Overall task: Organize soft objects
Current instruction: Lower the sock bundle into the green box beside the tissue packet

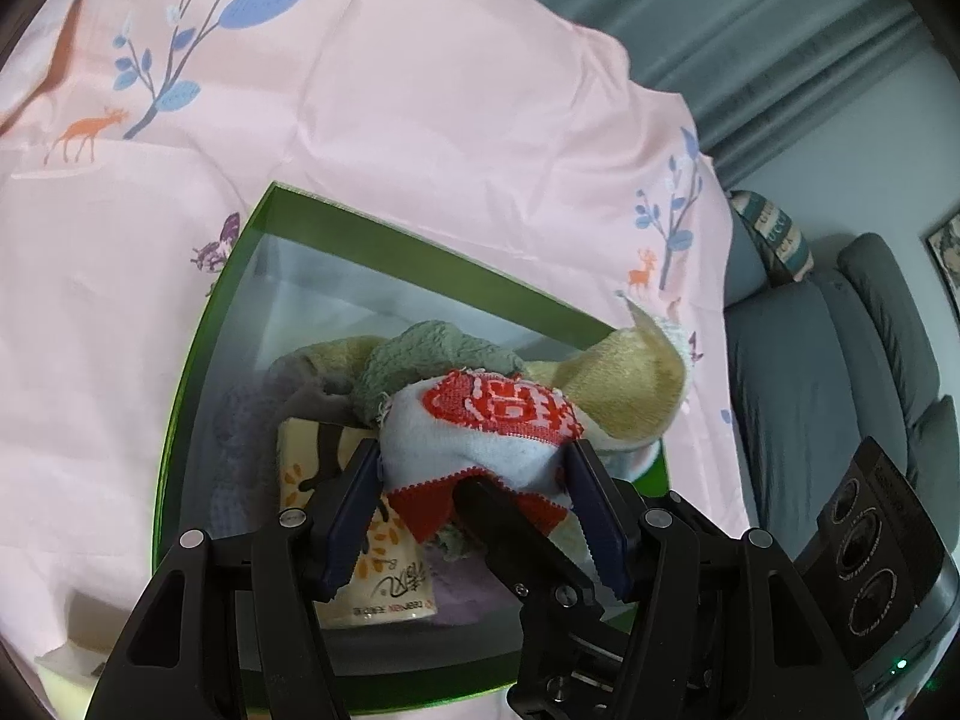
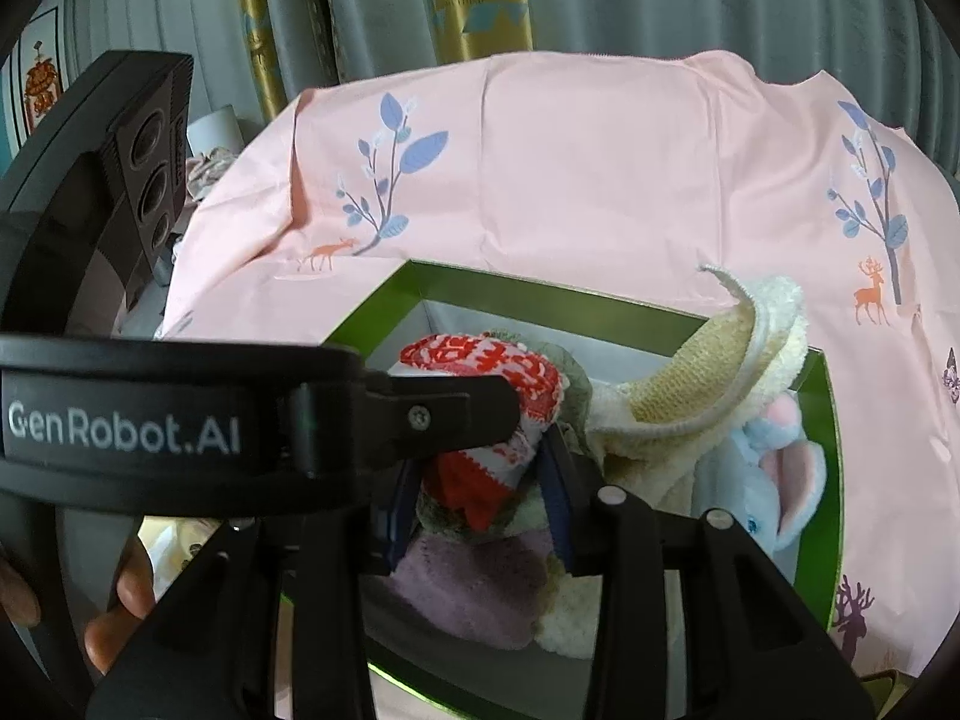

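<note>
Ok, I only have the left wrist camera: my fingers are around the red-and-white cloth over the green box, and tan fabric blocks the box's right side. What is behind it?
Observer: A blue-and-pink plush toy lies in the right corner of the green box, partly under the cream cloth.
Operator: And that black finger poking in under my cloth, what is it doing?
Observer: It belongs to the right gripper. Its fingers sit either side of the lower red part of the red-and-white cloth. I cannot tell whether they pinch it.
</note>
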Available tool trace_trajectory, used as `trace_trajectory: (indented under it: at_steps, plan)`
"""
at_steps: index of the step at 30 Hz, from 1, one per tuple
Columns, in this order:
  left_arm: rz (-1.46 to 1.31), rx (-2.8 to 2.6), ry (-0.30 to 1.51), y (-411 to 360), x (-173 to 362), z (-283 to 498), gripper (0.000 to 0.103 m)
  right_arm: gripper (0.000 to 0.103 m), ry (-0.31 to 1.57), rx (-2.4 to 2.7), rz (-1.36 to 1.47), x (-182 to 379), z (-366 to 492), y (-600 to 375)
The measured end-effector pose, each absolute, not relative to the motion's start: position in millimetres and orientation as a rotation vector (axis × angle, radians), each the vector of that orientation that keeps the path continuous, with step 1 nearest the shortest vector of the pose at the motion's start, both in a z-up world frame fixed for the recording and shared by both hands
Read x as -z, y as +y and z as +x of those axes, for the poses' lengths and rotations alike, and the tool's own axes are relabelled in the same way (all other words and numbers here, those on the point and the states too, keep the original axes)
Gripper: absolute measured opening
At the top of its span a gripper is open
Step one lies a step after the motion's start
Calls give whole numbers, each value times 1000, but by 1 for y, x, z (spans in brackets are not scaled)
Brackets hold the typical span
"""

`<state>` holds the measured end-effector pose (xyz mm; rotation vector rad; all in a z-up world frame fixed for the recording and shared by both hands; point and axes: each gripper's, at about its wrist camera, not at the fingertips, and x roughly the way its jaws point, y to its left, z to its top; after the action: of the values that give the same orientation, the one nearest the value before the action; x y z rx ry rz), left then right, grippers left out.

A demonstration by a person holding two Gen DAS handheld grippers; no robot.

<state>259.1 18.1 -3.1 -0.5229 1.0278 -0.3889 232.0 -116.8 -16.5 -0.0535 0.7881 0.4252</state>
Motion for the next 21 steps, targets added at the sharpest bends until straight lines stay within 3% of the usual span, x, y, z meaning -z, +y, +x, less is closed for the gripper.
trace_trajectory:
  at_steps: [21]
  plan:
    - [-473,365,1040,10,-2,256,63,44,813,-410,-60,14,224,-121]
